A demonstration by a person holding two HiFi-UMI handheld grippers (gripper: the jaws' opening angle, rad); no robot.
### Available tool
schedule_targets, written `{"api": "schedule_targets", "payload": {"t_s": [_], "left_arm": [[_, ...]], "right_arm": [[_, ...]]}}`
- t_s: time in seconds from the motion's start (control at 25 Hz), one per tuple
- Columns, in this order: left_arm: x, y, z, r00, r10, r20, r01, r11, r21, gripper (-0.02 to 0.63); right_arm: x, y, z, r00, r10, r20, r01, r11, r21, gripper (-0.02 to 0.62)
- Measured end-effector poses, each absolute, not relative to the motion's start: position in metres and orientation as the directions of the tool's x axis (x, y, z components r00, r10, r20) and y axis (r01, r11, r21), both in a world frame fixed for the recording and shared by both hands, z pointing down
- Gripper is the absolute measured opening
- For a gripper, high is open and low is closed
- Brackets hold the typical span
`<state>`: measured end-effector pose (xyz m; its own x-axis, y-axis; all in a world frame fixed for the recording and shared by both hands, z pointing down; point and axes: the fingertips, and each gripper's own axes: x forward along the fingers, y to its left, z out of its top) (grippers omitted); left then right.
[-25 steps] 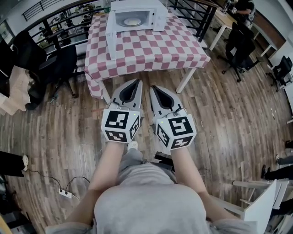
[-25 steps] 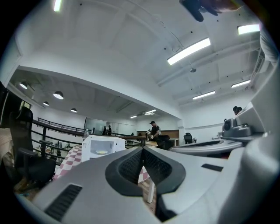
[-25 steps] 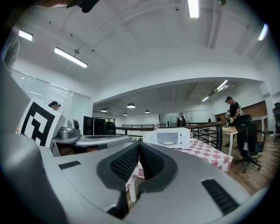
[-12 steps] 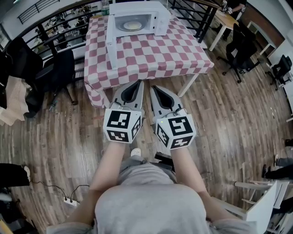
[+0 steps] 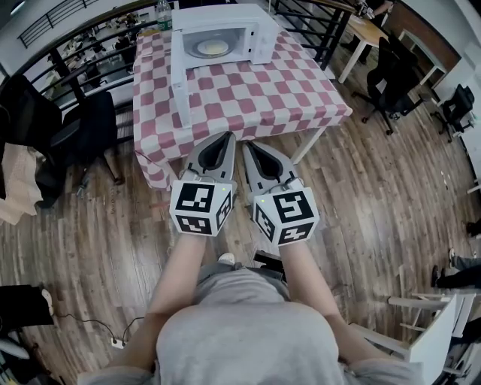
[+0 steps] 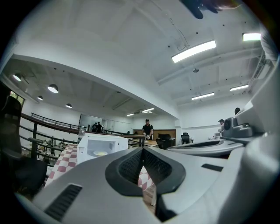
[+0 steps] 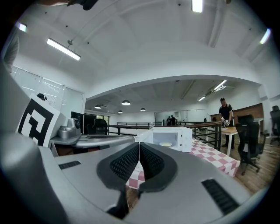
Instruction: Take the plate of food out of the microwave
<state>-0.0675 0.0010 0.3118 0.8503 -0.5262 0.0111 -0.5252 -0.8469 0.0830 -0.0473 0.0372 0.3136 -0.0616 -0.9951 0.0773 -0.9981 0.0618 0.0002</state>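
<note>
Although it is small at this range, the plate of food (image 5: 213, 47) shows as a pale disc lying flat inside the open cavity of the white microwave (image 5: 259, 26). The microwave door (image 5: 179, 71) is swung out on the left side, so the way in is clear. The microwave stands at the far edge of the worktop (image 5: 248, 90), which wears a red-and-white checked cloth; a bottle (image 5: 164, 13) stands at the far left corner.

The plate is probably stiff, smooth and breakable, perhaps hot, with food that may slide. The near rim looks like the place to pinch, one tool on each side, keeping the plate level.

The left tool (image 5: 223, 136) and right tool (image 5: 247, 145) are both pressed together and empty, side by side short of the near edge.
</note>
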Motion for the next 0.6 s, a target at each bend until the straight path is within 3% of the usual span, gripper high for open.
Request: {"api": "schedule_targets", "payload": {"t_s": [0.6], "left_arm": [[-0.051, -0.034, 0.32, 0.852, -0.523, 0.017, -0.521, -0.846, 0.11, 0.002]], "right_arm": [[-0.028, 0.002, 0.322, -0.05, -0.995, 0.09, -0.999, 0.049, -0.01, 0.026]]}}
